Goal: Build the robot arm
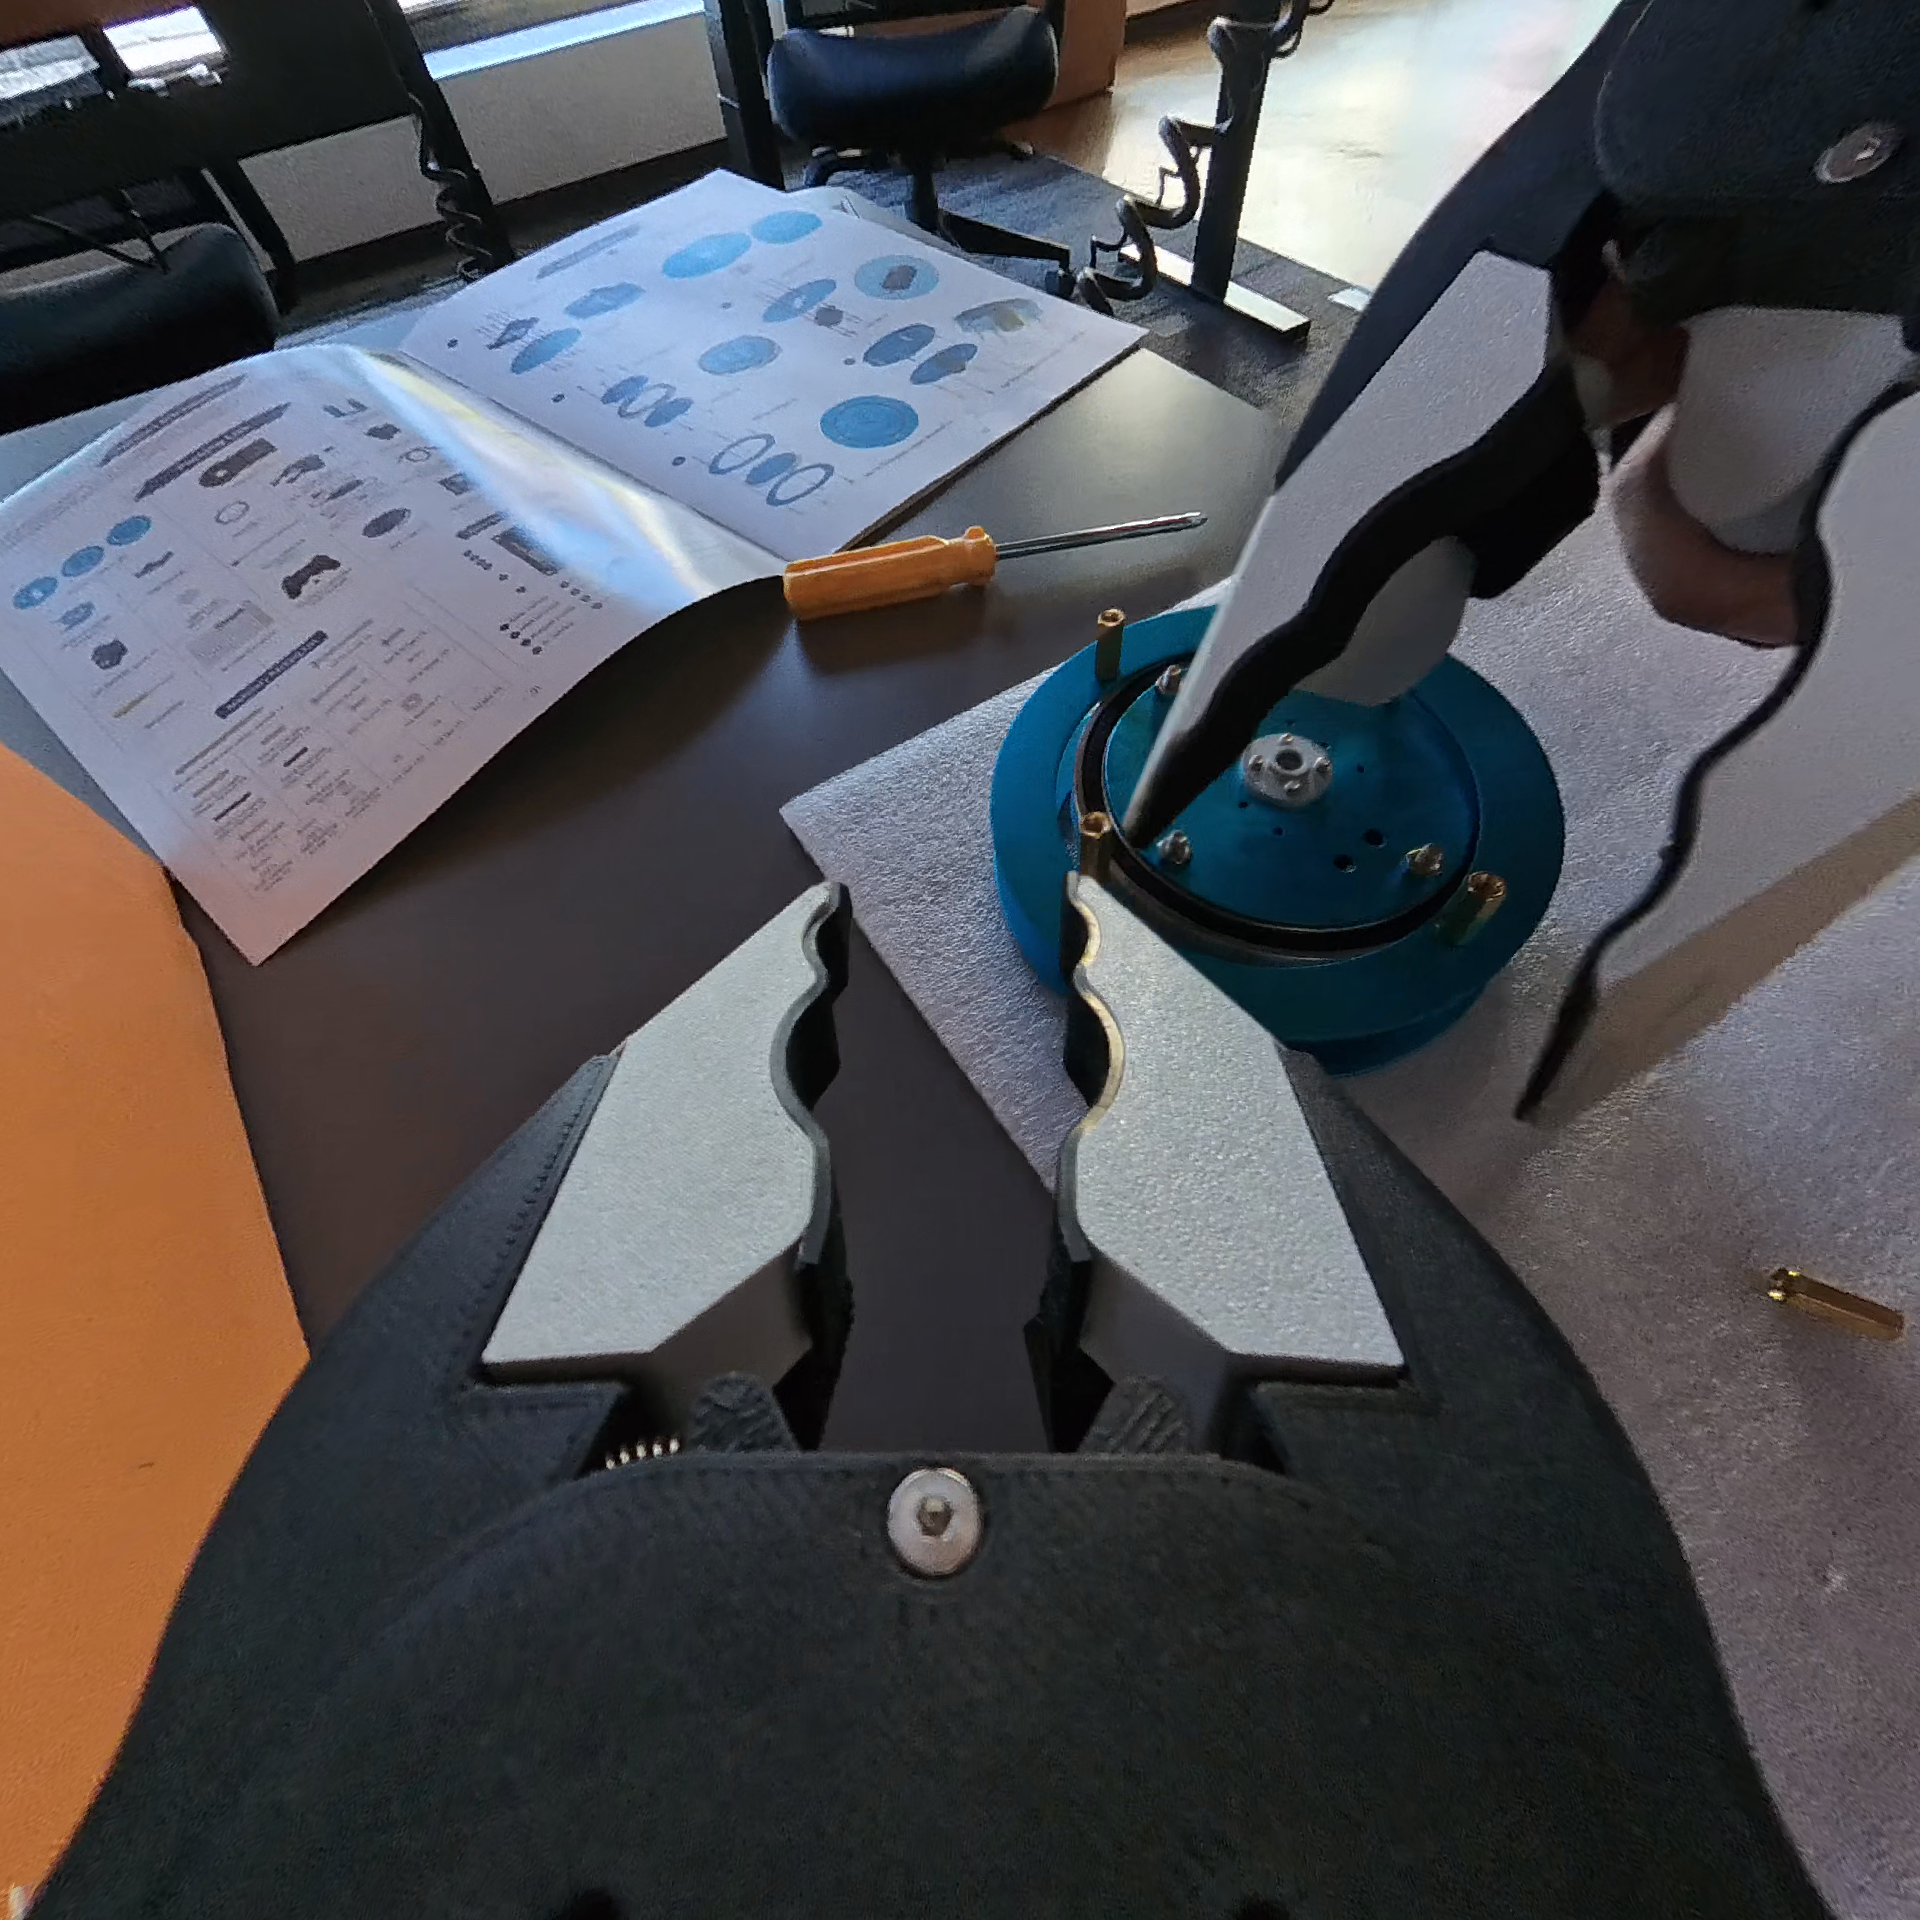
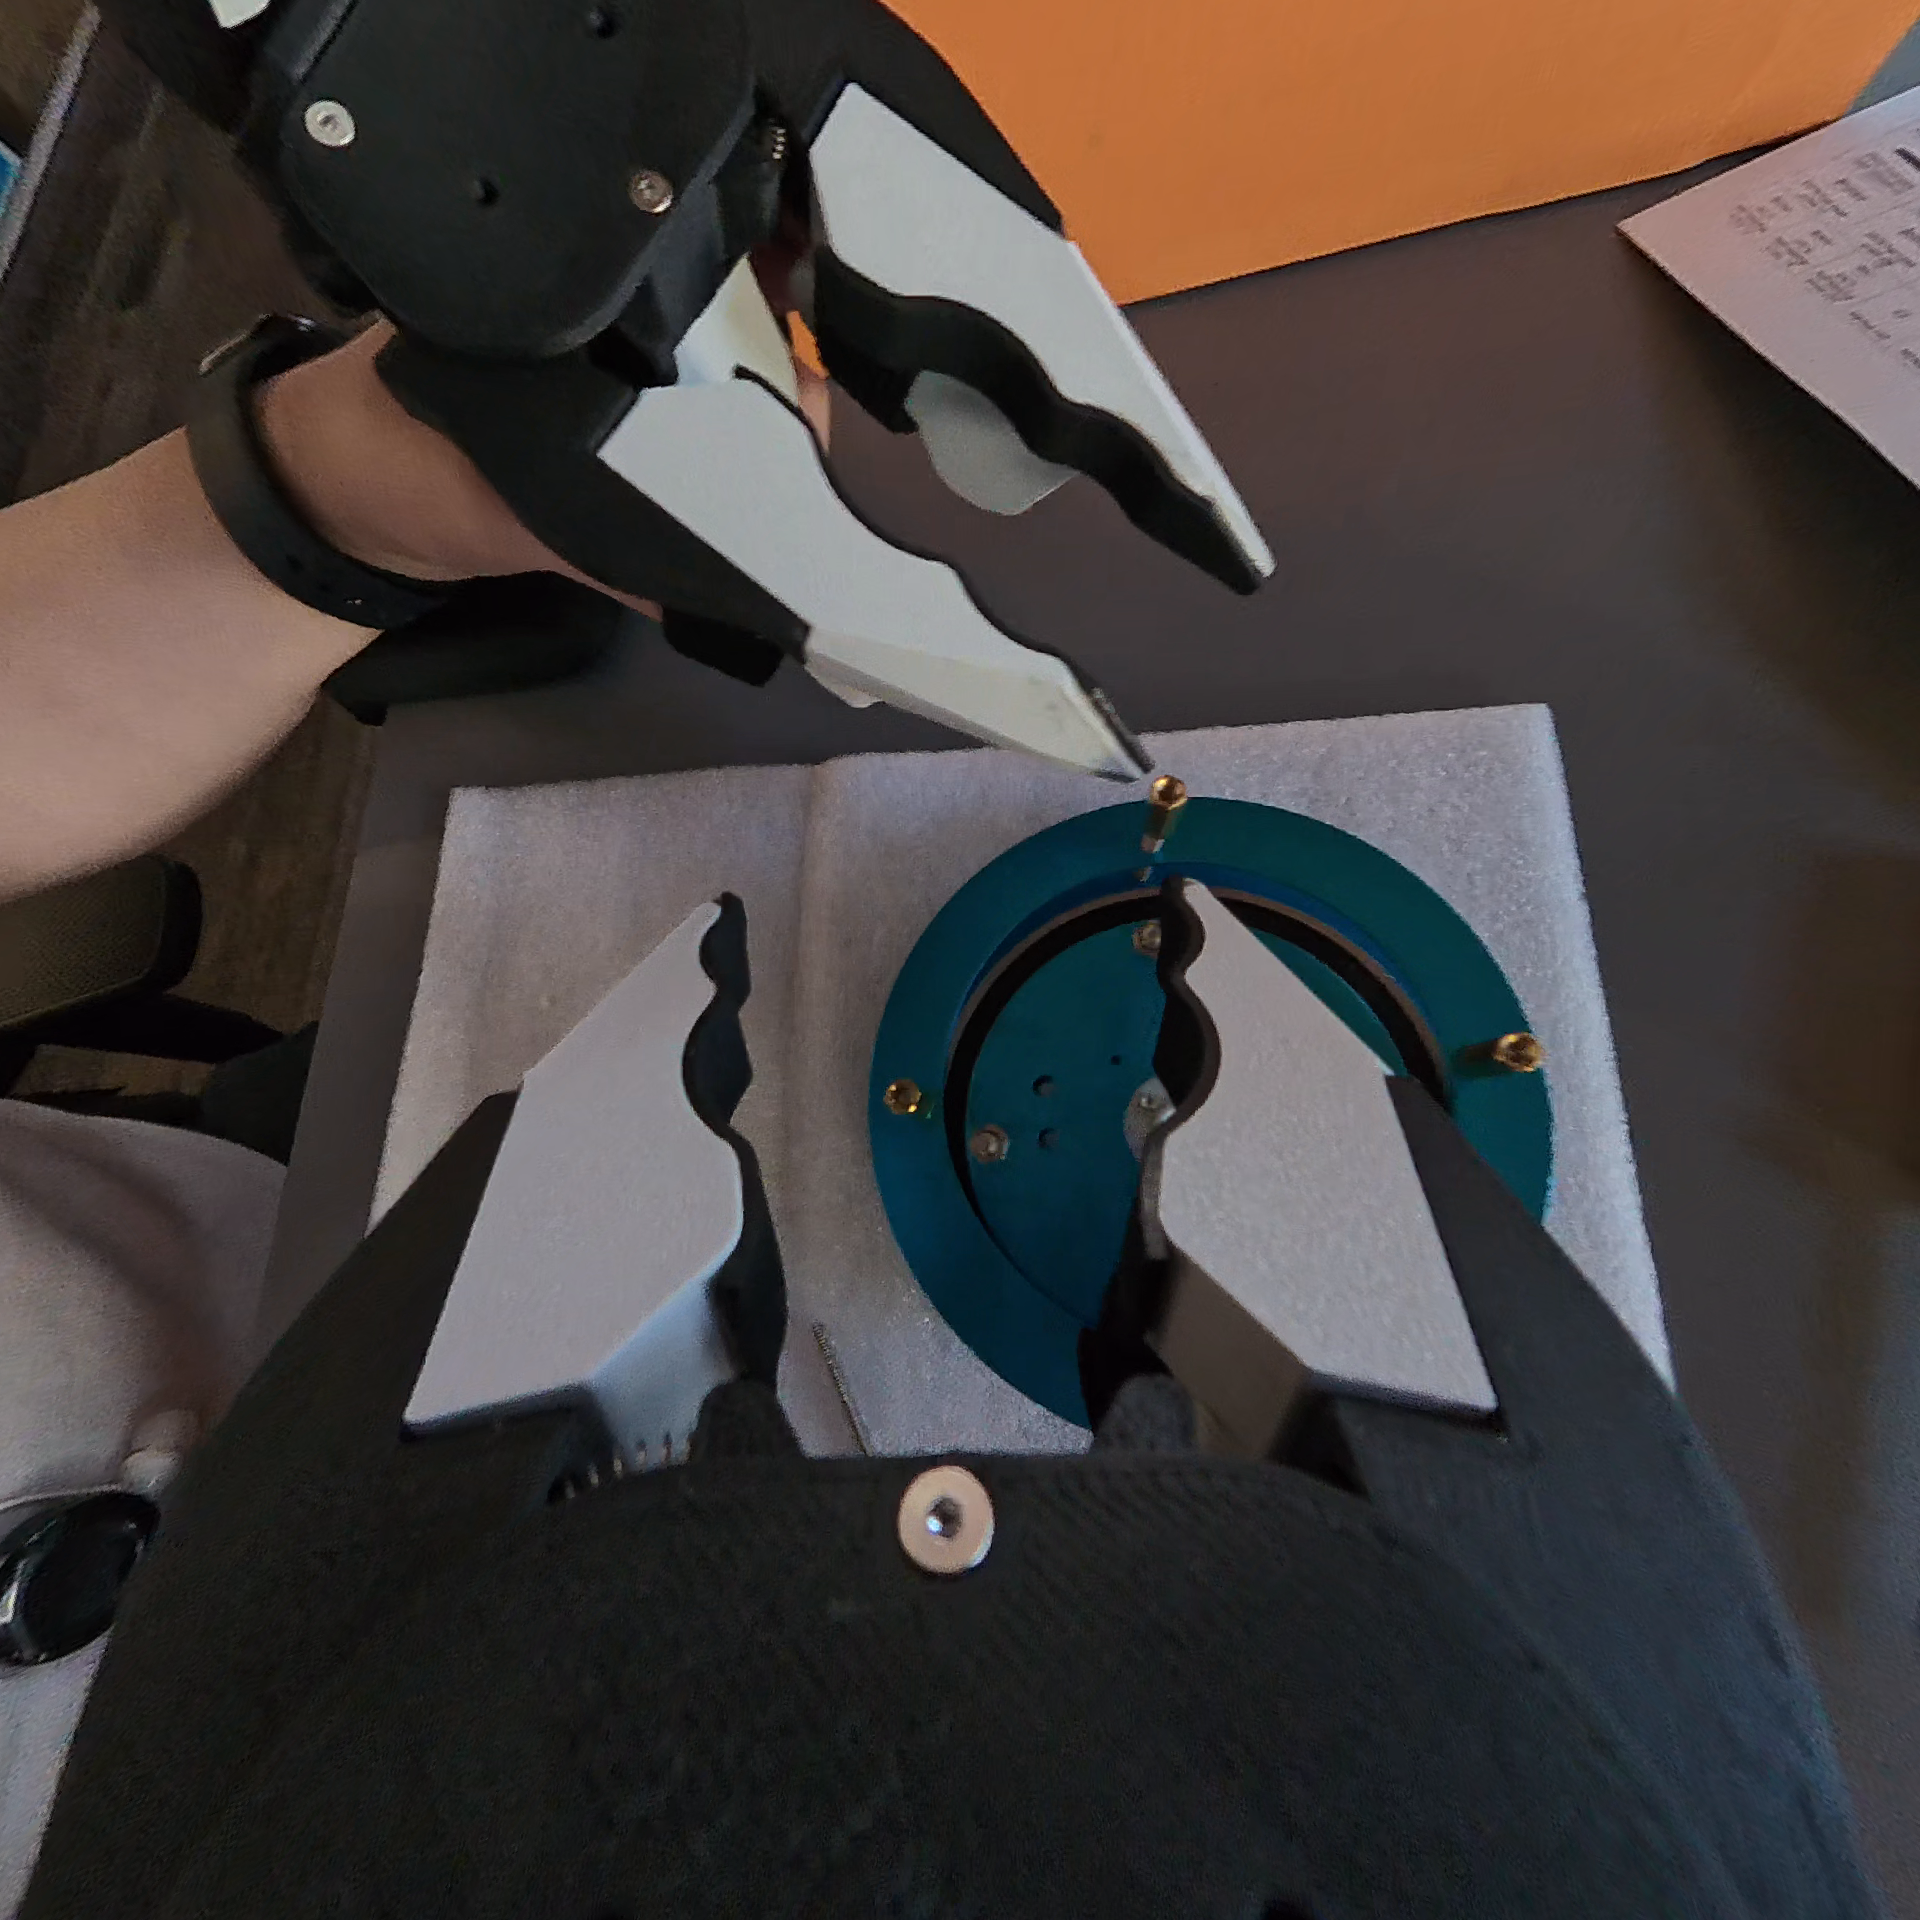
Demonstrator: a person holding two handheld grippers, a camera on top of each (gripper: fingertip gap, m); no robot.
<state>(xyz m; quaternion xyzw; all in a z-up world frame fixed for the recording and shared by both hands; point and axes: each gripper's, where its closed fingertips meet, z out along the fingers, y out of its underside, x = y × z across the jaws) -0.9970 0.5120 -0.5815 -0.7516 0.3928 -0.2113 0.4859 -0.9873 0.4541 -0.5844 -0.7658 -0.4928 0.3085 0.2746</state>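
Both pairs of jaws stand parted and grip nothing. I read my left gripper (image 1: 951, 904) as moderately open, one fingertip just beside a brass standoff (image 2: 1166, 812) on the rim of the blue disc assembly (image 1: 1288, 831). My right gripper (image 2: 951, 904) is open wider, one finger down over the disc's inner plate, the other over bare foam.

Surface: dark matte tabletop (image 1: 582, 966). The disc sits on a white foam sheet (image 2: 623, 831). One loose brass standoff (image 1: 1834, 1304) lies on the foam, well apart from the disc. An orange-handled screwdriver (image 1: 894, 571) lies on the table beside an open printed booklet (image 1: 416, 499). An orange panel (image 2: 1351, 125) covers the table's edge.

Room: office chairs (image 1: 914, 83), desk legs and a bright window strip behind the table.
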